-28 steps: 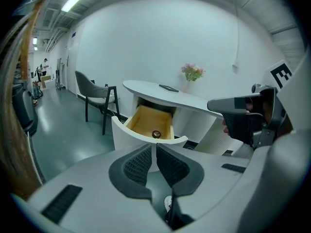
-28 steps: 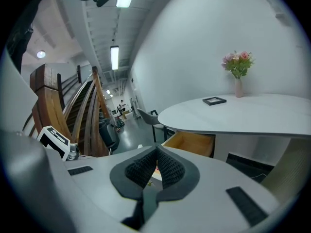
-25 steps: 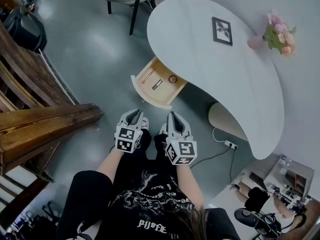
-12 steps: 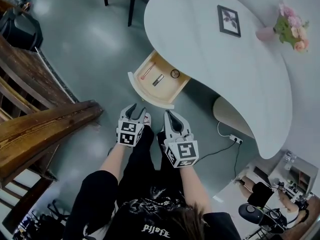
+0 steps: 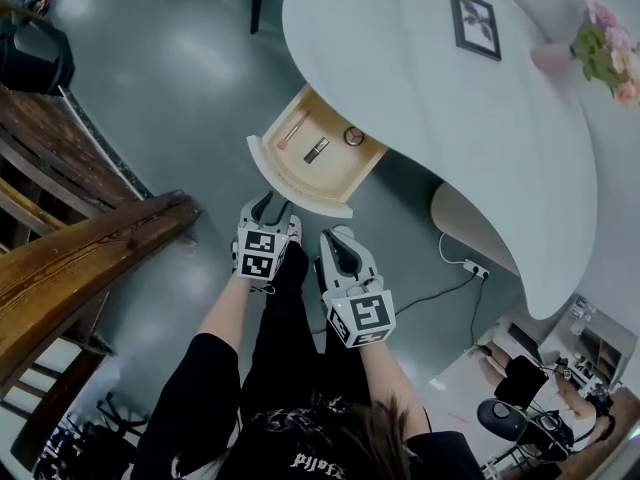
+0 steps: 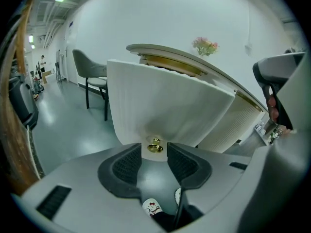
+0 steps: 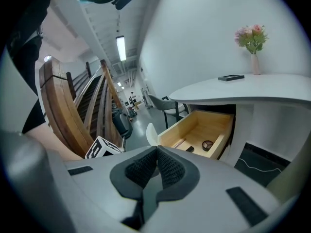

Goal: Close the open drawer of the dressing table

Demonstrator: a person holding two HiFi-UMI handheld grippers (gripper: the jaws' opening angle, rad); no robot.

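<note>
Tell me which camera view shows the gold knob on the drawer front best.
The left gripper view: the gold knob sits centred on the drawer front, framed beyond the left gripper's opening jaws. The head view shows the drawer from above, knob out of sight. The right gripper view shows mainly its wooden inside.

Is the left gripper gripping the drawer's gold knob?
No: the left gripper is opening, jaws apart, with the gold knob untouched in the gap at their tips.

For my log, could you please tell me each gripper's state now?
Left tongs: opening, gripping nothing; small round brass knob lined up ahead.
Right tongs: closed, empty.
</note>
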